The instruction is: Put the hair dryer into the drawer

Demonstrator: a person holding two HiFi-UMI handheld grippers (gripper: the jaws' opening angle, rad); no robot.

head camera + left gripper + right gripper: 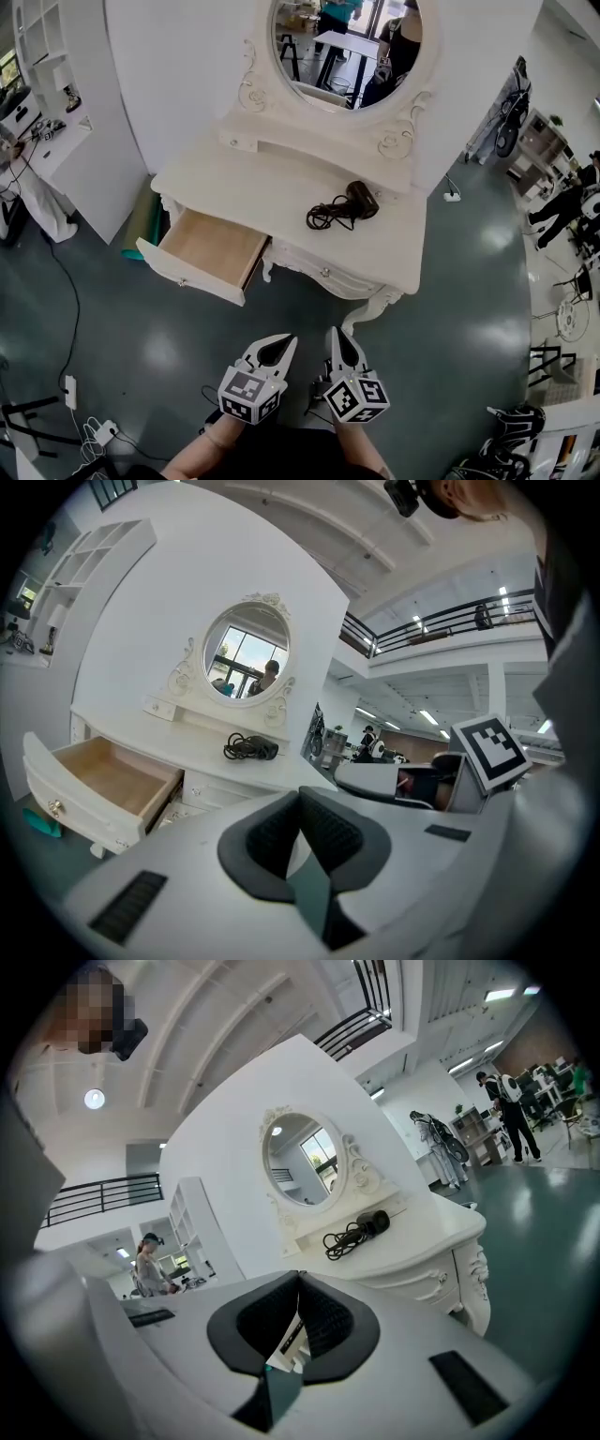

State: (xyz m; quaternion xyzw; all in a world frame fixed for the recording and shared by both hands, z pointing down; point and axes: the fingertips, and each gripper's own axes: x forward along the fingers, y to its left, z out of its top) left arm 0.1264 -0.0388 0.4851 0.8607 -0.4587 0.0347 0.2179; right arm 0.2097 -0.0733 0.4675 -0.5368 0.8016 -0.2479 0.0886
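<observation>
A black hair dryer (358, 201) with its cord coiled beside it lies on the right part of a white dressing table (262, 183). The table's left drawer (187, 274) is pulled out and shows a bare wooden inside. Both grippers hang side by side over the green floor, short of the table's front. My left gripper (281, 347) is shut and holds nothing; in the left gripper view the gripper (300, 797) points at the hair dryer (253, 749) and the open drawer (108, 775). My right gripper (339, 342) is shut and empty too, and the right gripper view shows the gripper (298, 1279) facing the hair dryer (361, 1230).
An oval mirror (345, 47) rises at the table's back. A white shelf unit (42, 66) stands at the left, with a teal object (141, 225) between it and the table. A power strip and cables (70, 389) lie on the floor at the left. Chairs and people are at the far right.
</observation>
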